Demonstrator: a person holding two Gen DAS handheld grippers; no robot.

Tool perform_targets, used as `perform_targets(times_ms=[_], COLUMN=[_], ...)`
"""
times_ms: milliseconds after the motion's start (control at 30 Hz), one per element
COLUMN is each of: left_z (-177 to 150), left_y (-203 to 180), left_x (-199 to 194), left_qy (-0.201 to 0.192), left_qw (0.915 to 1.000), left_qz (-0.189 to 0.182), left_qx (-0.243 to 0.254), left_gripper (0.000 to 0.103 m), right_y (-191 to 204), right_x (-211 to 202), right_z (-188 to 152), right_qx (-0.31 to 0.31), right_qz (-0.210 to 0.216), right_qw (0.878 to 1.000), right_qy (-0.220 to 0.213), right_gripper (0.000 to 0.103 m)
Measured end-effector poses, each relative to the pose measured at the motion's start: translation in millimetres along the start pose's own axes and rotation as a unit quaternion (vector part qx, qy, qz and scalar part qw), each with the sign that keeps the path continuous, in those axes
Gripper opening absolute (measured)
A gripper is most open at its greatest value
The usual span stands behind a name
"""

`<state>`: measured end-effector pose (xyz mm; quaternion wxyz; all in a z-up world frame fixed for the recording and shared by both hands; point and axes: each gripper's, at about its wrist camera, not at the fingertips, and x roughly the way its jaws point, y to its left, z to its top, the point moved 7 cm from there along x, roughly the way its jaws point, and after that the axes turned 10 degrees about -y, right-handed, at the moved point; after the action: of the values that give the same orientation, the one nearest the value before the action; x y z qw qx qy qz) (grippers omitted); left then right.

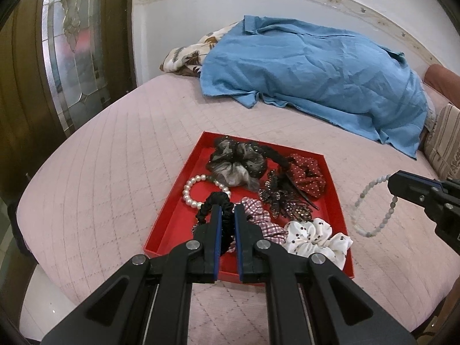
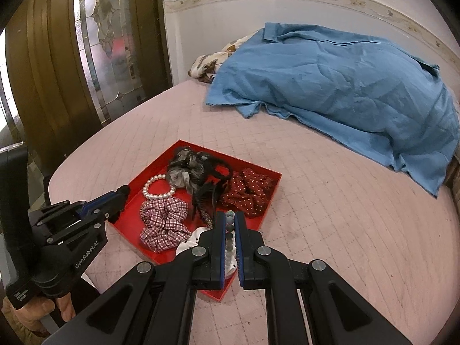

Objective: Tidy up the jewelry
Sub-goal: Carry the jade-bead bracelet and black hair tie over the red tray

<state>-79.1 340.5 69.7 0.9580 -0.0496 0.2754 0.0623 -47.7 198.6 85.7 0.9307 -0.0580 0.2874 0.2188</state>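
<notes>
The left tool [image 1: 228, 211] is clamped on a black scrunchie [image 1: 214, 205], holding it above the near end of the red tray [image 1: 161, 230]. The right tool [image 2: 229, 218] is clamped on a grey bead bracelet [image 2: 229, 230]; in the left wrist view the bracelet's loop [image 1: 371, 204] hangs free beyond the tray's right rim, above the bed [image 1: 115, 158].

The tray sits near the bed's front edge, toward its left side. At its near end lie a pink checked scrunchie [image 2: 164, 224] and a white dotted scrunchie [image 1: 313, 235]. Further in are a pearl bracelet [image 1: 195, 189] on the left and a dark hair claw [image 1: 284, 204] in the middle. At the far end lie a grey-black sheer scrunchie [image 1: 235, 161] and a red dotted scrunchie [image 1: 307, 178].

Across the bed's far edge, by the wall, lies a blue cloth [image 1: 316, 74] over a patterned pillow [image 1: 187, 54].
</notes>
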Motion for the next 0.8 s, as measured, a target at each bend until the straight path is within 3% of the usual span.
perform_targets(times_ms=[467, 633, 800], left_z=[22.1, 15.2, 4.6], left_y=[41.4, 47.6, 49.8], left_x=[22.3, 37.1, 49.5], left_qy=[-0.001, 0.021, 0.041], left_qw=[0.9977, 0.9963, 0.9962], left_qz=[-0.003, -0.013, 0.002], left_qx=[-0.067, -0.082, -0.077], left_gripper=[0.008, 0.008, 0.008], right_y=[-11.4, -15.5, -14.3], right_x=[33.0, 50.9, 72.5], right_z=[12.9, 15.6, 4.7], right_qx=[0.004, 0.009, 0.016], right_qz=[-0.012, -0.015, -0.013], right_qw=[1.0, 0.999, 0.999], right_qy=[0.016, 0.028, 0.05], right_gripper=[0.007, 0.007, 0.007])
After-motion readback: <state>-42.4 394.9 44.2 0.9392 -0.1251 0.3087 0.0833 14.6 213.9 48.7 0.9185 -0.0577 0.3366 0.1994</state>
